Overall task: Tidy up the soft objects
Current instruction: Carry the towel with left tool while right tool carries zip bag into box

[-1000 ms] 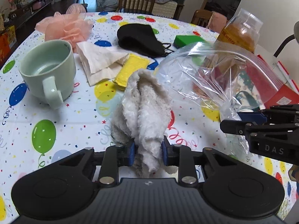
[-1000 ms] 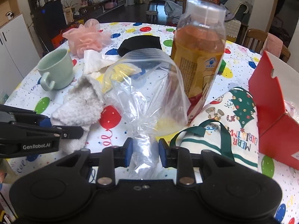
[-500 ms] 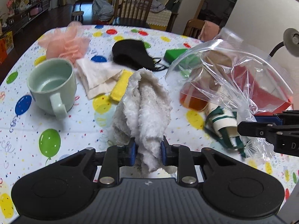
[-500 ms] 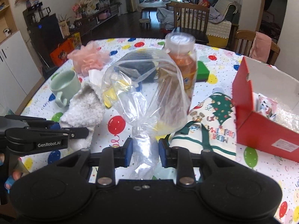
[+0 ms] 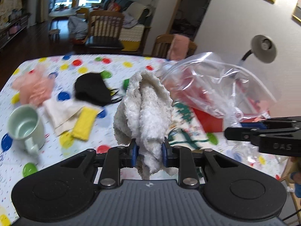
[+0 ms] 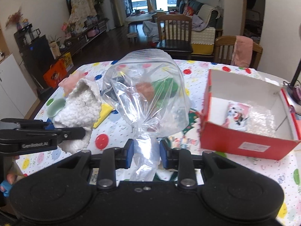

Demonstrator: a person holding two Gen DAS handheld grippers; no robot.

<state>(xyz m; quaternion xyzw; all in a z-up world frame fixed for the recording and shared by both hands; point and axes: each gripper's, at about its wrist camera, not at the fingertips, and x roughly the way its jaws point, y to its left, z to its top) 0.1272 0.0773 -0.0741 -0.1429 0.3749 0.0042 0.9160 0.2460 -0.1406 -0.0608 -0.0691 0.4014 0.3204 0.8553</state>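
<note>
Blue pads (image 5: 134, 151) of the left gripper (image 5: 148, 153) pinch a white towel (image 5: 144, 109), its length rising upright above the table (image 5: 56, 150). Beside it, the right gripper (image 6: 146, 155) clamps a clear bag (image 6: 144, 94) by its bunched neck, mouth pointing up and away.

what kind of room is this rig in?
Likely a home dining and living area: a table under a balloon-print cloth, wooden dining chairs, and a sofa by the window.

My matt black plastic left gripper (image 5: 148, 151) pinches a fluffy, rough white cloth (image 5: 145, 111); my right gripper (image 6: 146, 153) clamps a glossy, crinkled clear plastic bag (image 6: 146, 92).
</note>
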